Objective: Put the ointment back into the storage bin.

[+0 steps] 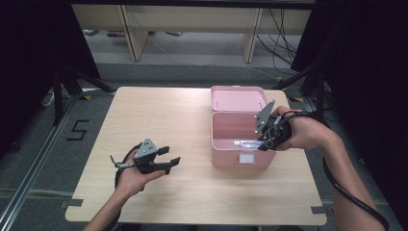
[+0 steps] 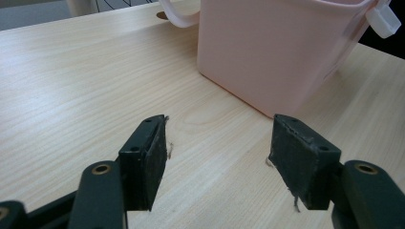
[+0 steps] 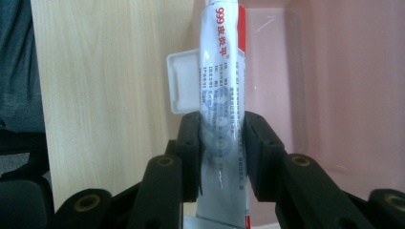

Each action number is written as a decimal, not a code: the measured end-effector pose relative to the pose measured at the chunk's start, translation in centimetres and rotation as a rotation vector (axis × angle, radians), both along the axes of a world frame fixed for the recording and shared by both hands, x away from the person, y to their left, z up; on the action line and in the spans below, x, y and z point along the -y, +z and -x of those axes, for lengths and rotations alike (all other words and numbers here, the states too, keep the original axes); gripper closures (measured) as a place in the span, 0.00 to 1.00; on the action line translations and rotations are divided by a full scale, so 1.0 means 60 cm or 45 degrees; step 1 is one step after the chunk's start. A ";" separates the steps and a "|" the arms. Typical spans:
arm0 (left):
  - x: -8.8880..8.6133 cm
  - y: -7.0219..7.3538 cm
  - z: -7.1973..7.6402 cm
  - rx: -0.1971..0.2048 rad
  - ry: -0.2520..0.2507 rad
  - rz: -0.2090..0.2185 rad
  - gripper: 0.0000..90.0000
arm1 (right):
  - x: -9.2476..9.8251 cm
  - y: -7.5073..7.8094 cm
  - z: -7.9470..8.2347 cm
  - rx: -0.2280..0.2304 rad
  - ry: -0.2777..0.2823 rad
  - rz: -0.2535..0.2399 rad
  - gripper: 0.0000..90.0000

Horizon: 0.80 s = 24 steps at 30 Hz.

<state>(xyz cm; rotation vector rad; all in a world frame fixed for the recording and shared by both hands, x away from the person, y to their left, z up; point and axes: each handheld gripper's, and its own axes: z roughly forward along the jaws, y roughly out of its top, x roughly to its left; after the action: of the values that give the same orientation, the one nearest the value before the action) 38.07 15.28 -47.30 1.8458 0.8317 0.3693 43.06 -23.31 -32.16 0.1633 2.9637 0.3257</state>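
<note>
Inspection from the high view: my right gripper (image 1: 263, 143) sits at the front right corner of the pink box (image 1: 227, 153), which stands lid-open on the right half of the wooden surface (image 1: 183, 192), and a white tube (image 1: 246, 143) lies level in that gripper, across the box's front rim. My left gripper (image 1: 172, 156) hangs low over the surface, left of the box and apart from it, its jaws spread with nothing between them. Beyond the far edge of the surface I see pale furniture legs (image 1: 137, 38) and loose cables (image 1: 281, 43) on the floor. Left gripper view: both black pads (image 2: 148, 157) stand wide apart above bare wood, empty, and the box's outer wall (image 2: 277, 47) rises just ahead, with a curved pink handle (image 2: 179, 16) at its upper left and a white latch (image 2: 384, 19) at its upper right. Right gripper view: the pads (image 3: 191, 152) are closed on the lower body of the tube (image 3: 224, 95), one on each side, so the grip is firm at a partly closed width. The tube is white with a red stripe and red "999" print, and it runs straight up the frame. Behind it I see the white latch tab (image 3: 184, 81), light wood on the left and the box's pink interior (image 3: 334, 95) on the right.
</note>
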 end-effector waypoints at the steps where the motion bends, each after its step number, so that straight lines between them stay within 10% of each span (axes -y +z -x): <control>1: 0.000 0.000 0.000 -0.001 -0.001 -0.001 0.41 | 0.000 0.000 -0.002 0.000 -0.002 0.000 0.79; 24: -0.002 0.003 -0.001 0.000 0.013 -0.010 0.41 | -0.003 -0.001 -0.041 0.011 0.031 0.026 0.79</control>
<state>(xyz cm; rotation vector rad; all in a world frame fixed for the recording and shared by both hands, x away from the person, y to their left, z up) 38.14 15.41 -47.13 1.8499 0.8410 0.3791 45.51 -23.12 -32.23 0.1230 2.9614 0.2978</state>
